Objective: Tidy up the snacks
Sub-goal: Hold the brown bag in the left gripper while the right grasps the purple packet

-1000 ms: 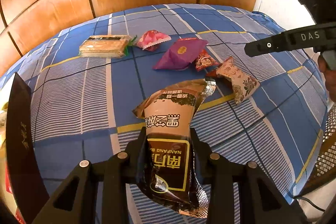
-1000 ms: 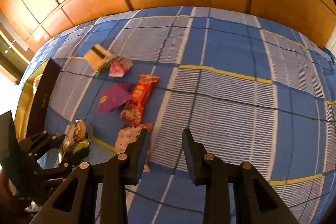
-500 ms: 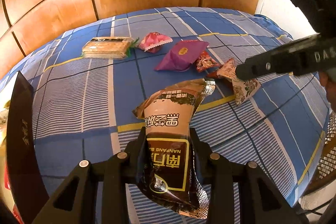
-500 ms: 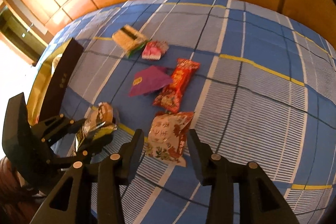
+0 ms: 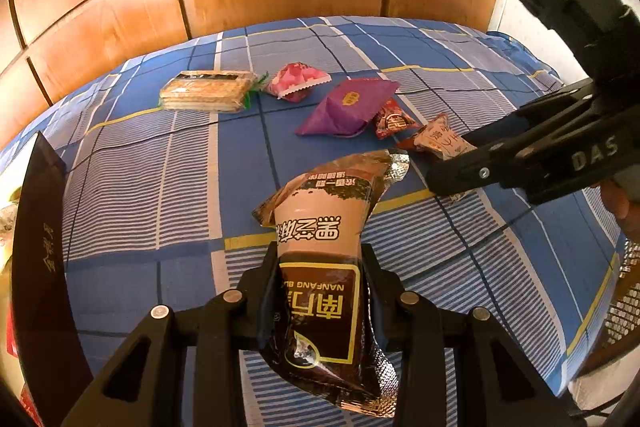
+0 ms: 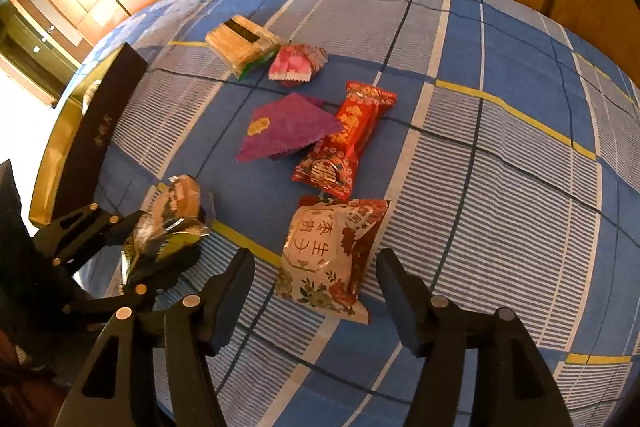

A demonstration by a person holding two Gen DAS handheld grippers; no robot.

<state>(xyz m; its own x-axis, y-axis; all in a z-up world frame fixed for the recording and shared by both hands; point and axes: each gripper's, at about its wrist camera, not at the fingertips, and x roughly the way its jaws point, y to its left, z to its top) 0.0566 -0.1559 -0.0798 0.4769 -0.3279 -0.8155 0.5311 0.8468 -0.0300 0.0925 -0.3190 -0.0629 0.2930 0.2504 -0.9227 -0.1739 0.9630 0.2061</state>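
**Inspector:** State of the left hand-held gripper point(image 5: 320, 291)?

**Assistant:** Pinching a brown sesame-paste packet point(image 5: 324, 247) between its fingers, clear of the bed point(image 5: 168, 187). The packet's far end sticks out beyond the fingertips.

**Inspector:** And the right hand-held gripper point(image 6: 316, 287)?

**Assistant:** Spread; its jaws have just been opening. A cream-and-red floral packet point(image 6: 328, 255) lies flat on the bed between the two fingers, closer to the left finger, and neither pad presses on it.

**Inspector:** What lies beyond that packet?

**Assistant:** Just past its far edge, a red packet point(image 6: 344, 143). To the left of that and overlapping it, a purple packet point(image 6: 284, 131). Further out, a pink packet point(image 6: 296, 63) just beside a pack of wafers point(image 6: 240, 45).

**Inspector:** Count.

**Assistant:** Six snacks, one of each: five on the bed, one held. One dark box lid point(image 6: 104, 123) stands left of both grippers.

**Inspector:** Anything obscured?

**Assistant:** In the left wrist view the right gripper's finger covers most of the floral packet. The box behind the lid is cut off at the frame edge, so its contents cannot be made out. The gold lettering on the lid is too small to read.
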